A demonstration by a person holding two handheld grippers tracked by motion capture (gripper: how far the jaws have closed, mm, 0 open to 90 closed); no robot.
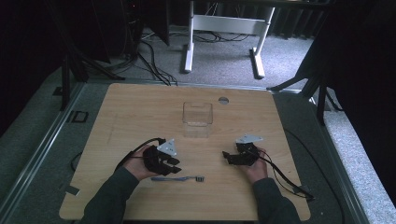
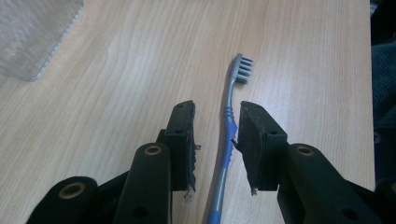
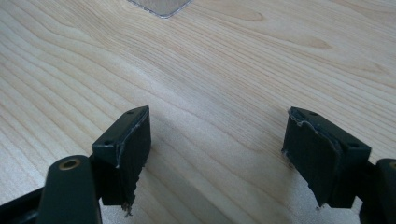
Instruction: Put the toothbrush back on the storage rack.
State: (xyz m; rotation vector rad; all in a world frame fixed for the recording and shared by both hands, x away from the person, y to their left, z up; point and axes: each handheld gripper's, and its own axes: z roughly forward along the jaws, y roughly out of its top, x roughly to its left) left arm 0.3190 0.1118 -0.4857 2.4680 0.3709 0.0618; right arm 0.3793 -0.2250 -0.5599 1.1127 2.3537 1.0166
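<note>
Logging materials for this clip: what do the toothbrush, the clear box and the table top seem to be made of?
Toothbrush: likely plastic, smooth grey-and-blue handle with moulded ridges, grey bristles.
Clear box: transparent, probably plastic; its wall looks finely textured in the left gripper view.
Table top: light wood or wood-look laminate, matte, with visible grain lines.

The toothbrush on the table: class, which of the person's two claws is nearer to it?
Left. The left claw straddles the toothbrush handle, its jaws on either side with gaps showing. The right claw sits apart, off beyond the bristle end, jaws wide over bare table.
</note>
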